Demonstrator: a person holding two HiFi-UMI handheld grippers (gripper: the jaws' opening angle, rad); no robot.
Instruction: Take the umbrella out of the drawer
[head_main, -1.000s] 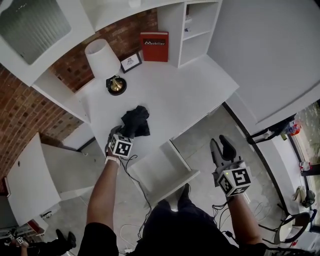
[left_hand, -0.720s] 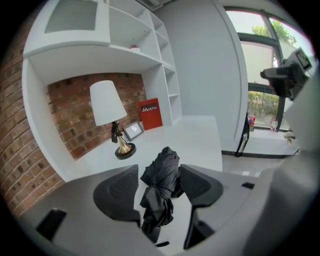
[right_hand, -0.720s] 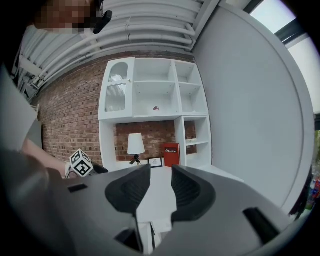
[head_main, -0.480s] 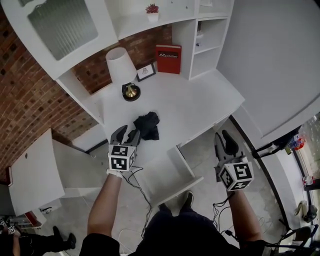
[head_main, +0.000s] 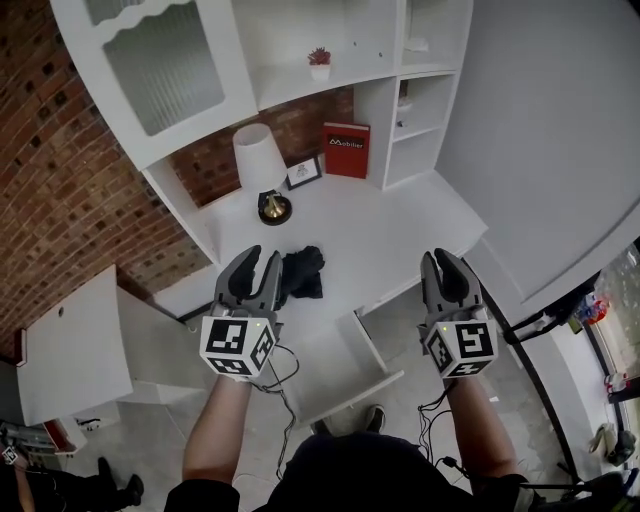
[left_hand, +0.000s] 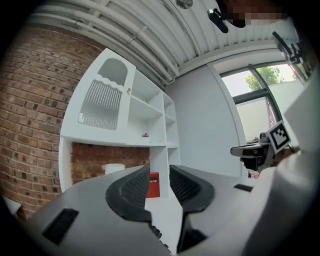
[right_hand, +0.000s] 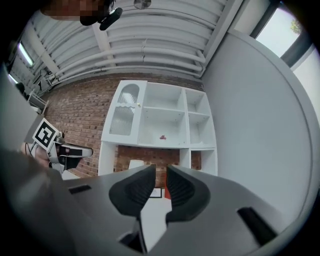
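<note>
The black folded umbrella (head_main: 303, 272) lies on the white desk top (head_main: 380, 225), near its front edge. Below it the white drawer (head_main: 335, 362) stands pulled out, and I see nothing in the part that shows. My left gripper (head_main: 257, 264) is raised level just left of the umbrella and apart from it. Its jaws are closing with a narrow gap and nothing between them (left_hand: 159, 176). My right gripper (head_main: 447, 264) hangs level at the desk's right end, its jaws (right_hand: 160, 173) also closing on nothing.
A white lamp (head_main: 262, 165), a small picture frame (head_main: 304, 172) and a red book (head_main: 346, 150) stand at the back of the desk. White shelves (head_main: 330, 80) and a brick wall (head_main: 60, 170) rise behind. A white cabinet door (head_main: 70, 340) stands open at the left. A cable (head_main: 285, 385) hangs by the drawer.
Both grippers have risen toward the head camera. The left one has lifted off the umbrella, which stays on the desk. Both pairs of jaws have narrowed.
</note>
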